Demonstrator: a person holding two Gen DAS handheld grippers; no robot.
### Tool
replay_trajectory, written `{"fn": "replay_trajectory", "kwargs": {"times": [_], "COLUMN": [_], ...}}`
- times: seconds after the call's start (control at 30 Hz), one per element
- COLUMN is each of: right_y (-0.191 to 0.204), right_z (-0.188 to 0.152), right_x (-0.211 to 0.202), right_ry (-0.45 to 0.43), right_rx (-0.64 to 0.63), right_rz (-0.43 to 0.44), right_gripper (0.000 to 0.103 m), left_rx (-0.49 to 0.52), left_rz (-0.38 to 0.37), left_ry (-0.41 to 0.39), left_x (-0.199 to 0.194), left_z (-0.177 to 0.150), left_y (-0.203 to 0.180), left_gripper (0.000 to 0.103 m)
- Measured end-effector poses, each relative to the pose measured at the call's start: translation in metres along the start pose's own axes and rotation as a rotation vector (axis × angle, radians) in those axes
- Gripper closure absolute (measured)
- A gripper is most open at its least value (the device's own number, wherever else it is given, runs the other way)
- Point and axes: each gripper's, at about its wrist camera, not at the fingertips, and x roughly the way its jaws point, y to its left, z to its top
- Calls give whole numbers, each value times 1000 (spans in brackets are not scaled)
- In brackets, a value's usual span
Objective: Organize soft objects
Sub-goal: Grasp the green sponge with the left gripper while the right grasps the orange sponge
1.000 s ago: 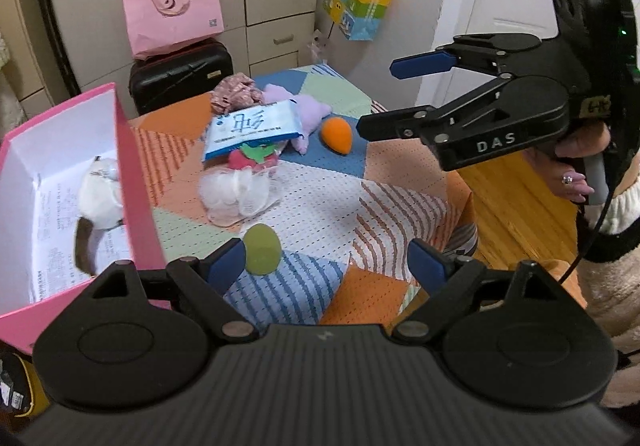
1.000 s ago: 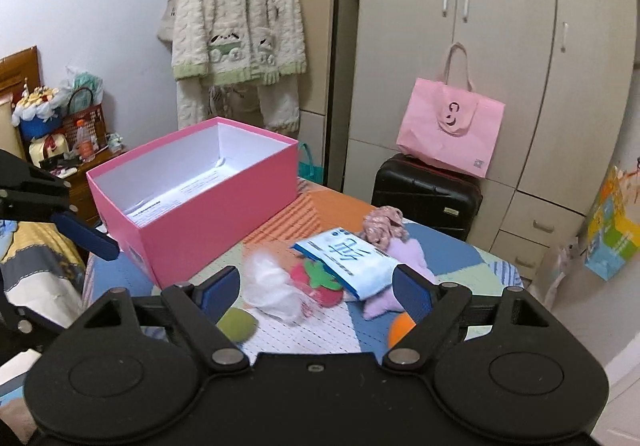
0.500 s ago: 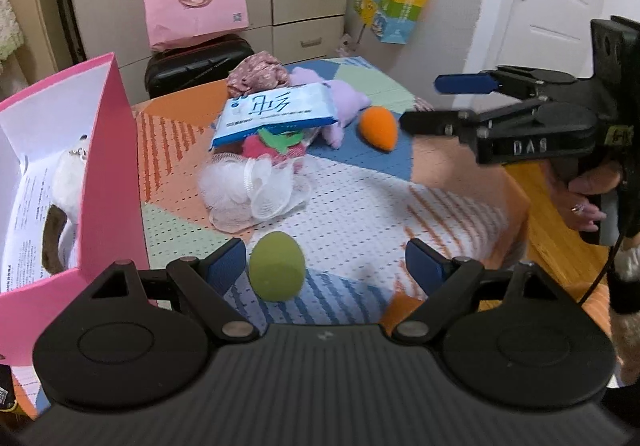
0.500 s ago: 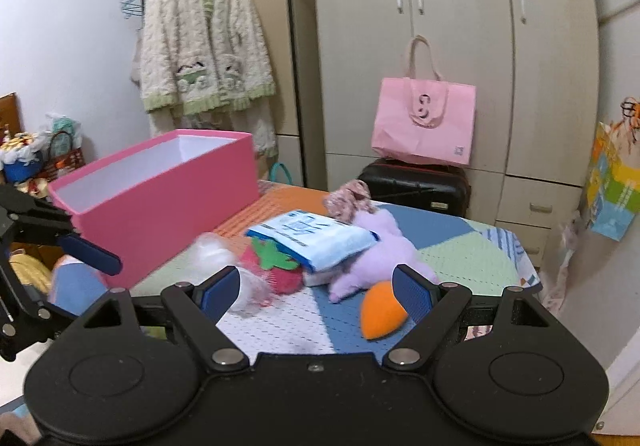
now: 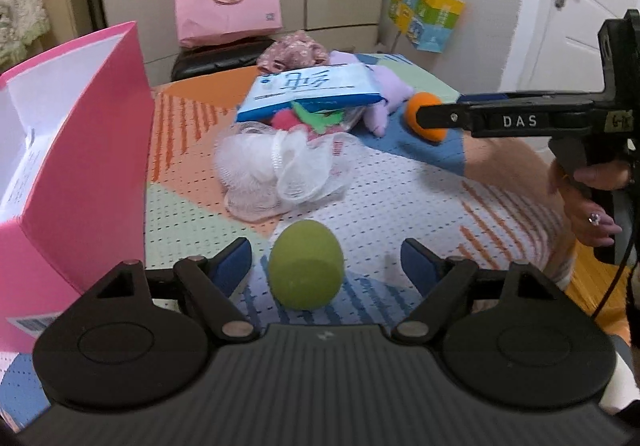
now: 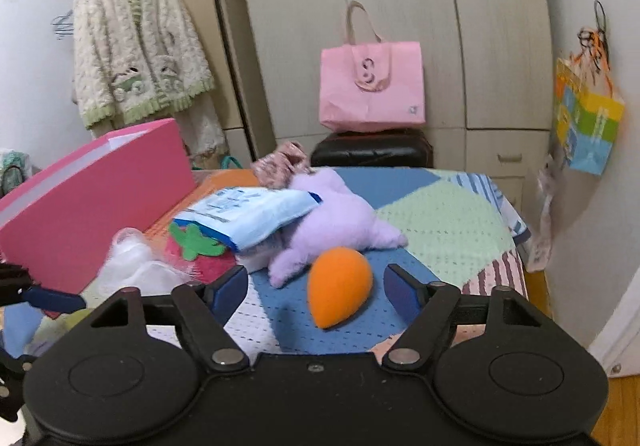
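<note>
Spongy egg-shaped puffs, green (image 5: 306, 264) and orange (image 6: 339, 292), sit seemingly untouched between each spread hand-held gripper's fingers.

A tall beige wardrobe (image 6: 400, 26) with slim metal handles filled the back wall, drawers (image 6: 508, 158) along its base. In front of it a black suitcase (image 6: 372, 154) stood on the floor, a pink tote bag (image 6: 372, 86) resting on top. A cream and green knitted cardigan (image 6: 140, 54) hung from a rail at the left beside a white wall. A colourful paper bag (image 6: 588, 126) hung on the right wall, near a white door (image 5: 580, 6) with a metal lever handle. The tabletop (image 5: 400, 198) wore a patchwork cloth of orange, blue, green and striped panels. Wooden floor (image 5: 592, 286) showed at the right. Light was soft, probably from indoor lamps.
</note>
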Motion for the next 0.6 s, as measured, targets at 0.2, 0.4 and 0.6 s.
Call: {"fn": "replay_trajectory", "kwargs": {"times": [0.2, 0.4, 0.6], "right_y": [2, 10, 12], "right_z": [-5, -7, -9], "right_x": [10, 19, 21], "right_ry": [16, 16, 19], "right_rx": [17, -12, -16], "right_rz": [-25, -83, -123], "right_gripper": [25, 29, 53], "left_rx": [-55, -49, -73], "left_rz": [8, 46, 63], "left_ry": [-15, -10, -29], "left_x": [2, 10, 10], "left_z": [-6, -10, -13], "left_y": [5, 5, 7], "left_gripper": [38, 42, 46]}}
